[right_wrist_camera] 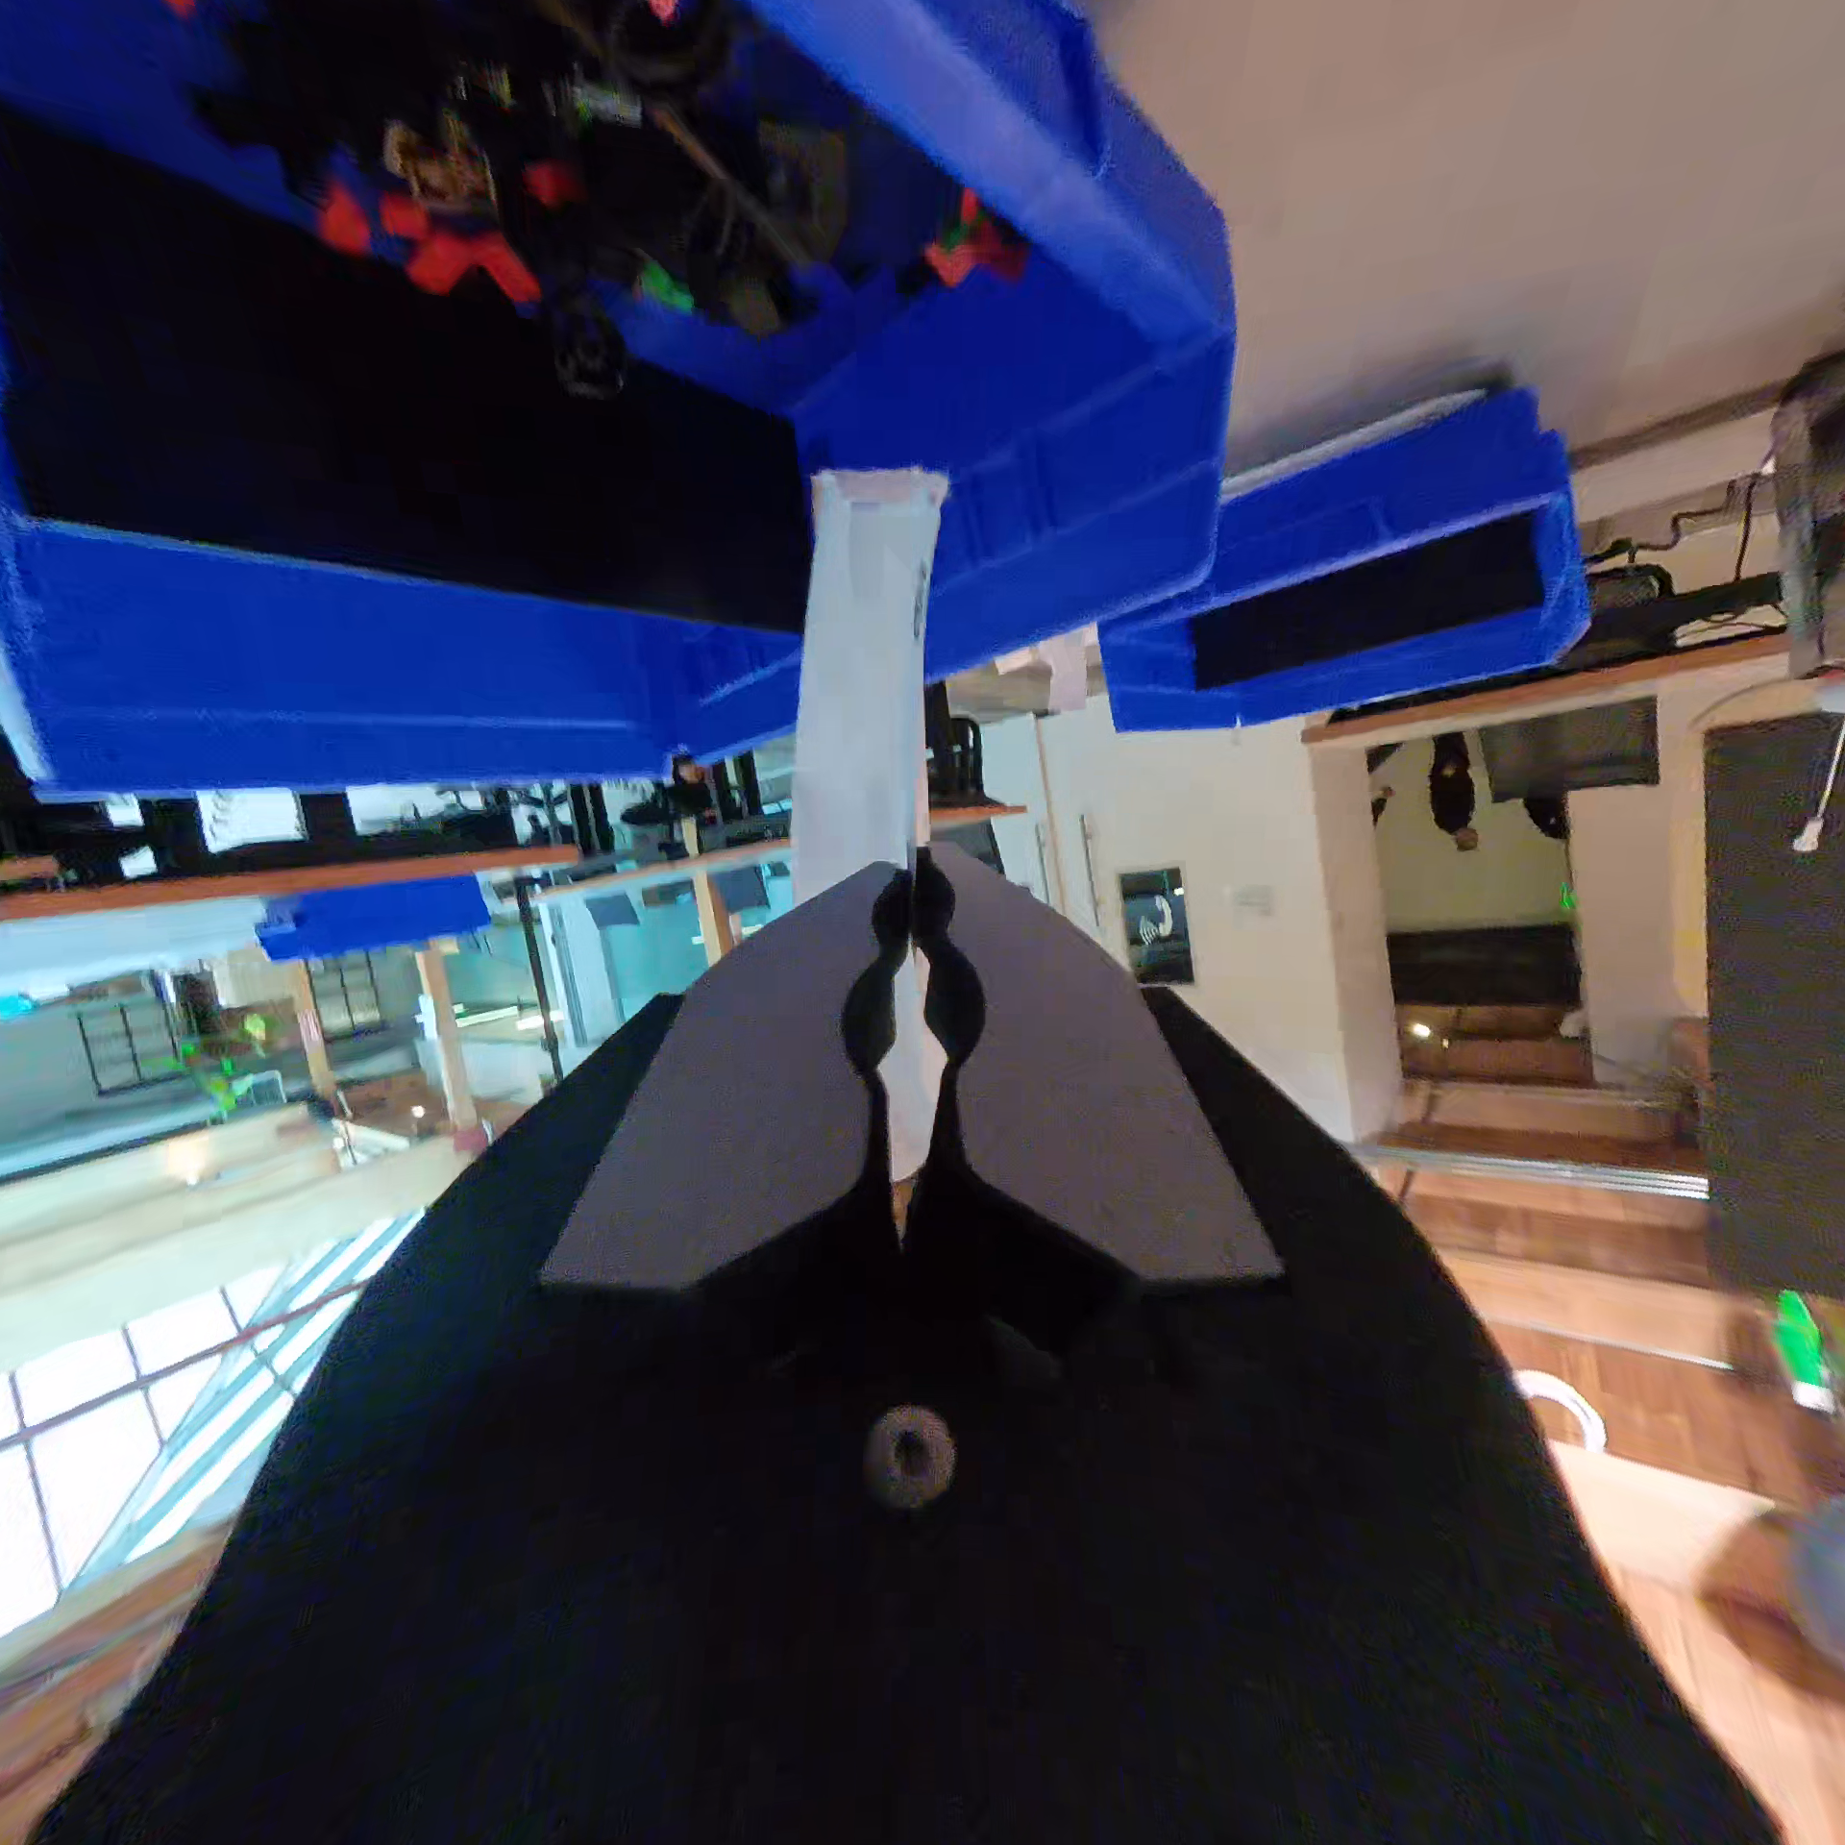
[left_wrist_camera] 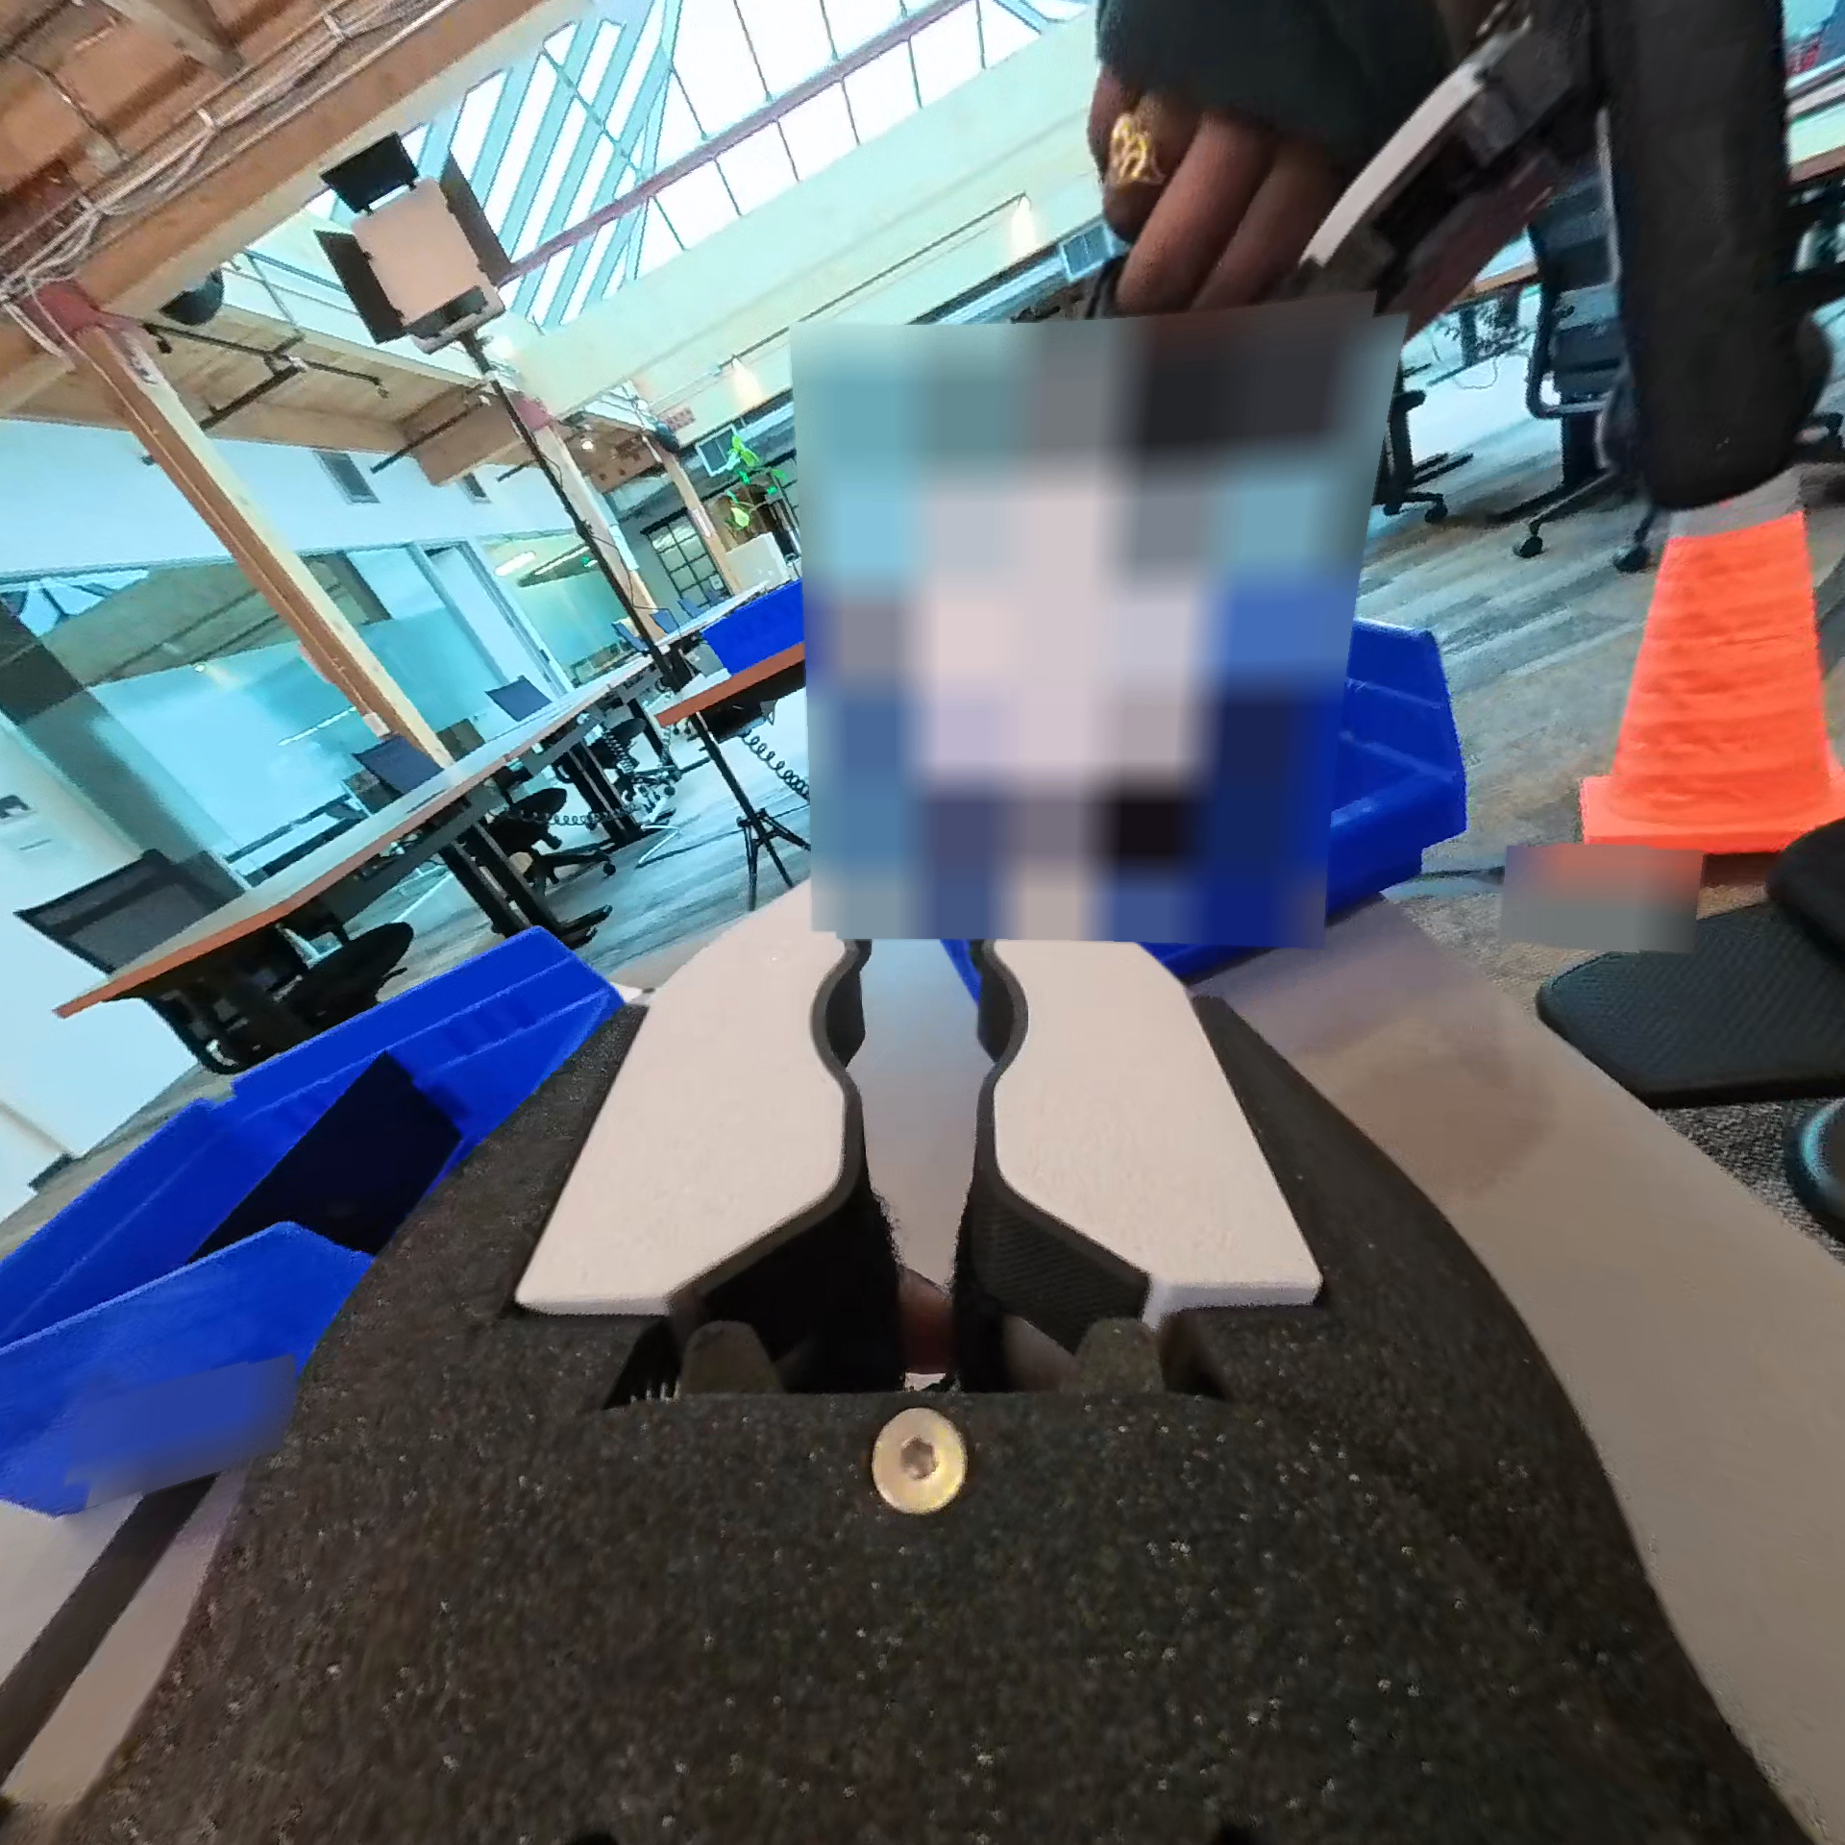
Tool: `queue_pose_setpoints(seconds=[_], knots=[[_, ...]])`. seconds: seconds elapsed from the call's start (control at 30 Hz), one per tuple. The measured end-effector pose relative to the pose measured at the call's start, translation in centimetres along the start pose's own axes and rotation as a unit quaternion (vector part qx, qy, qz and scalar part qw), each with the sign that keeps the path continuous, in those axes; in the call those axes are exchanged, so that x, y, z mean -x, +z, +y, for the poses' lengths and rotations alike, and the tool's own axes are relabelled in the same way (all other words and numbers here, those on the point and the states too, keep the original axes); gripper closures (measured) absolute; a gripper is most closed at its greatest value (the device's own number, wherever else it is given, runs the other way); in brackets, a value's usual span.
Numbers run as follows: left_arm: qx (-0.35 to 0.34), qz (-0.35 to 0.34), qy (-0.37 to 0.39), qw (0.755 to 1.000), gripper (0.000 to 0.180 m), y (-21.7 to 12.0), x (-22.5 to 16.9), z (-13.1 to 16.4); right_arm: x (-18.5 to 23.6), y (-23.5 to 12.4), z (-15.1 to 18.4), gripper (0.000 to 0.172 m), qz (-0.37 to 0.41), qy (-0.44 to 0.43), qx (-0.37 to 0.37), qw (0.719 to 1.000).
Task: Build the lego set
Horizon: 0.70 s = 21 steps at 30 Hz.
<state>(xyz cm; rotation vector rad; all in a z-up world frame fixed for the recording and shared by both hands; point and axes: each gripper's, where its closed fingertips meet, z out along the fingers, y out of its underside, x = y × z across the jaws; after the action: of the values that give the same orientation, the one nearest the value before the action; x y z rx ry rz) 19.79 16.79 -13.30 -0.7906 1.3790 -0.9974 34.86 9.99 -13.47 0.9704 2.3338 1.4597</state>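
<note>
- The right gripper point(right_wrist_camera: 914, 879) is seen clamped on a flat white packet point(right_wrist_camera: 867, 699); both pads are pressed against its lower end, and the rest stands out beyond the fingertips.
- The right wrist view is inverted, so that gripper is judged to be turned over. The packet is held by one end, presumably so that its free length stays clear.
- A large blue bin point(right_wrist_camera: 1048, 329) of mixed small parts lies just beyond the packet's far end. A second blue bin point(right_wrist_camera: 1398, 589) sits beside it.
- The left gripper point(left_wrist_camera: 919, 958) is seen with jaws apart. Its fingertips are covered by a blurred patch; whether anything lies there cannot be told.
- Blue bins point(left_wrist_camera: 1398, 759) are found beyond and to the left of the left gripper, on a grey table point(left_wrist_camera: 1448, 1098).
- An orange cone point(left_wrist_camera: 1717, 699) stands well to the right; a hand point(left_wrist_camera: 1198, 200) is seen above.
</note>
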Motion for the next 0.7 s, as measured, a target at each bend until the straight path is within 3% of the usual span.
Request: queue_pose_setpoints(seconds=[0.03, 0.1, 0.17, 0.23, 0.27, 0.33, 0.4, 0.47, 0.53, 0.63, 0.7], knots=[[-0.002, 0.001, 0.001, 1.000, 0.163, -0.1, 0.1, -0.1, 0.2, -0.2, -0.7, 0.172, -0.003, -0.006, -0.011, 1.000], [-0.002, 0.004, -0.009, 1.000, 0.163, -0.1, 0.2, -0.2, 0.7, -0.1, -0.1, 0.172, -0.014, 0.013, 0.008, 1.000], [0.007, 0.010, -0.011, 1.000, 0.162, -0.2, 0.2, 0.1, 1.8, -0.2, 1.7, 0.171, -0.046, 0.144, 0.009, 0.989], [0.012, 0.017, -0.010, 1.000, 0.158, -0.2, 0.1, 0.3, 2.5, -0.8, 3.3, 0.172, -0.044, 0.295, -0.007, 0.954], [0.011, 0.021, -0.016, 1.000, 0.155, -0.2, 0.0, 0.4, 2.6, -1.4, 3.9, 0.172, -0.031, 0.380, -0.023, 0.924], [0.003, 0.041, -0.034, 0.999, 0.144, 0.0, -0.6, 0.3, 2.0, -3.0, 4.1, 0.172, 0.019, 0.543, -0.094, 0.834], [-0.005, 0.062, -0.044, 0.997, 0.134, 0.2, -1.5, 0.1, 0.6, -5.2, 4.0, 0.171, 0.070, 0.676, -0.190, 0.709], [-0.004, 0.078, -0.047, 0.996, 0.120, 0.6, -2.4, -0.1, -0.9, -7.3, 3.1, 0.171, 0.088, 0.758, -0.306, 0.569], [0.006, 0.078, -0.055, 0.995, 0.103, 1.1, -2.7, -0.1, -2.0, -8.6, 1.7, 0.172, 0.079, 0.788, -0.404, 0.459], [0.013, 0.132, -0.110, 0.985, 0.091, 1.2, -4.6, -0.6, -2.6, -9.3, 0.1, 0.171, 0.077, 0.794, -0.486, 0.357], [0.012, 0.204, -0.147, 0.968, 0.108, 0.7, -6.9, -1.0, -3.0, -9.6, -1.0, 0.171, 0.072, 0.788, -0.527, 0.309]])
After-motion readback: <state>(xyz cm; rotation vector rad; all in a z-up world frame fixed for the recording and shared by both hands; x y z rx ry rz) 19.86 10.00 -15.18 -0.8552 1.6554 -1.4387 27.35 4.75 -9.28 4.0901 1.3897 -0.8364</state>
